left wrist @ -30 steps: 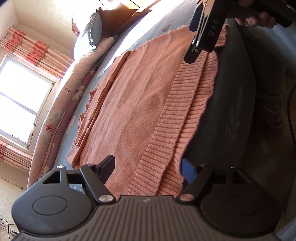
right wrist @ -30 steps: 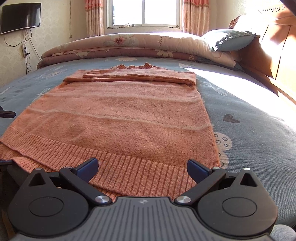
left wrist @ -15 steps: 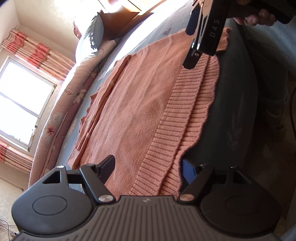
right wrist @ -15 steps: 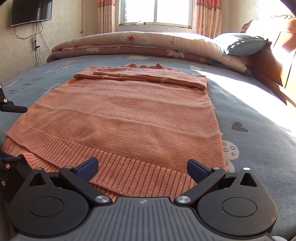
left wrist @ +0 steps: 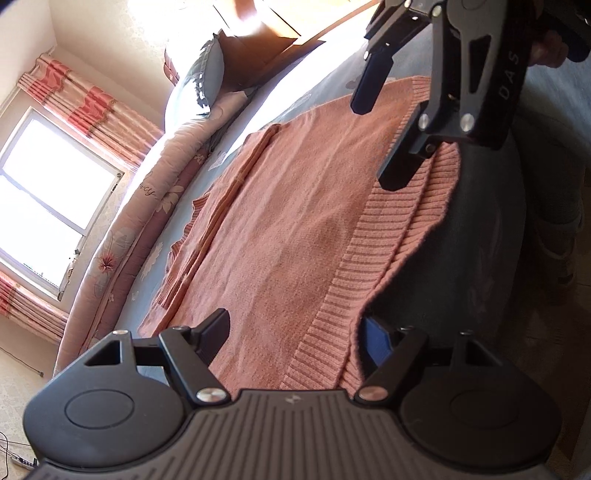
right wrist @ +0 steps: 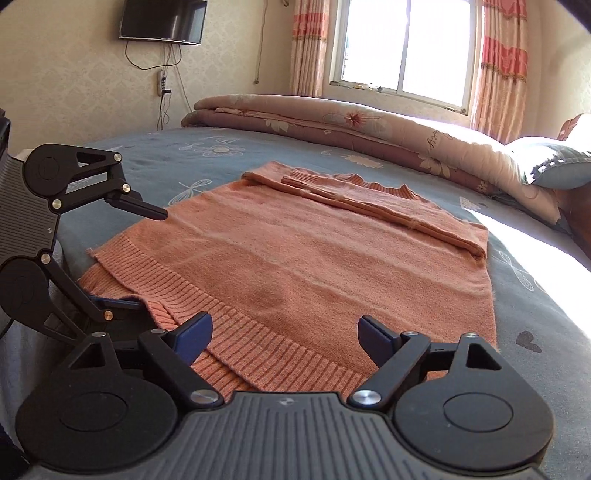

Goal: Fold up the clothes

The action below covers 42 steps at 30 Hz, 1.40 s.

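Note:
A salmon knit sweater (right wrist: 332,266) lies flat on the bed, sleeves folded across its chest (right wrist: 373,210), ribbed hem towards me. My right gripper (right wrist: 284,330) is open and sits low over the middle of the hem. My left gripper (right wrist: 136,258) is open too, turned on its side at the hem's left corner, one finger above the cloth and its blue-padded finger (right wrist: 118,302) below the edge. In the left wrist view the sweater (left wrist: 280,229) runs away from my left gripper (left wrist: 295,332), and the right gripper (left wrist: 384,133) hangs open over the far hem.
The blue-grey bedsheet (right wrist: 207,162) surrounds the sweater. A rolled floral quilt (right wrist: 351,122) and a pillow (right wrist: 554,166) lie at the far side. A TV (right wrist: 162,18) hangs on the wall. A person's hand (left wrist: 550,48) holds the right gripper; the bed's edge drops to the floor (left wrist: 554,332).
The two grippers have drawn closer along the hem: the right one now looms large in the left view, and the left one has come fully into the right view. Both stay open.

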Each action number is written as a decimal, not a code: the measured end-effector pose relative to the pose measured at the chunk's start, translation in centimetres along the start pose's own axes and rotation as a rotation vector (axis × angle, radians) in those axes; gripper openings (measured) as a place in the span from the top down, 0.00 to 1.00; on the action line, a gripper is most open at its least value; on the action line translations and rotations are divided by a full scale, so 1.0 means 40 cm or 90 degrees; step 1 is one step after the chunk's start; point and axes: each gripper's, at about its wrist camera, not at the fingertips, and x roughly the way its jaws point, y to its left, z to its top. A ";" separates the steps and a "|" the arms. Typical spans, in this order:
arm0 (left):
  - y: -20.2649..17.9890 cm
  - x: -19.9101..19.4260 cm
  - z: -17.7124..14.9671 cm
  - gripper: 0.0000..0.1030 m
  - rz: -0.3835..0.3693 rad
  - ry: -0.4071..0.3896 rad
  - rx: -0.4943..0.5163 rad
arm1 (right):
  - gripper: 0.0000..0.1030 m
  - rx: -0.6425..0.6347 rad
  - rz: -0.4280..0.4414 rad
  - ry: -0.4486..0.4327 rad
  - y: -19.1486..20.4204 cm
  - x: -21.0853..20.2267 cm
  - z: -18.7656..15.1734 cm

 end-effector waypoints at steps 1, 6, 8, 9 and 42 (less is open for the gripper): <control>0.005 0.000 0.000 0.25 -0.001 -0.001 -0.007 | 0.18 -0.029 0.017 0.001 0.011 0.001 0.008; 0.026 0.005 0.000 0.25 -0.004 -0.006 -0.035 | 0.29 -0.192 0.054 0.035 0.077 0.028 0.026; 0.031 0.005 0.000 0.25 -0.004 -0.007 -0.042 | 0.34 -0.244 0.058 0.053 0.101 0.046 0.025; 0.034 0.005 0.001 0.25 -0.004 -0.008 -0.045 | 0.39 -0.263 0.061 0.063 0.112 0.058 0.022; 0.021 0.034 0.011 0.30 -0.003 0.002 -0.018 | 0.78 -0.396 -0.070 0.077 0.188 0.122 -0.026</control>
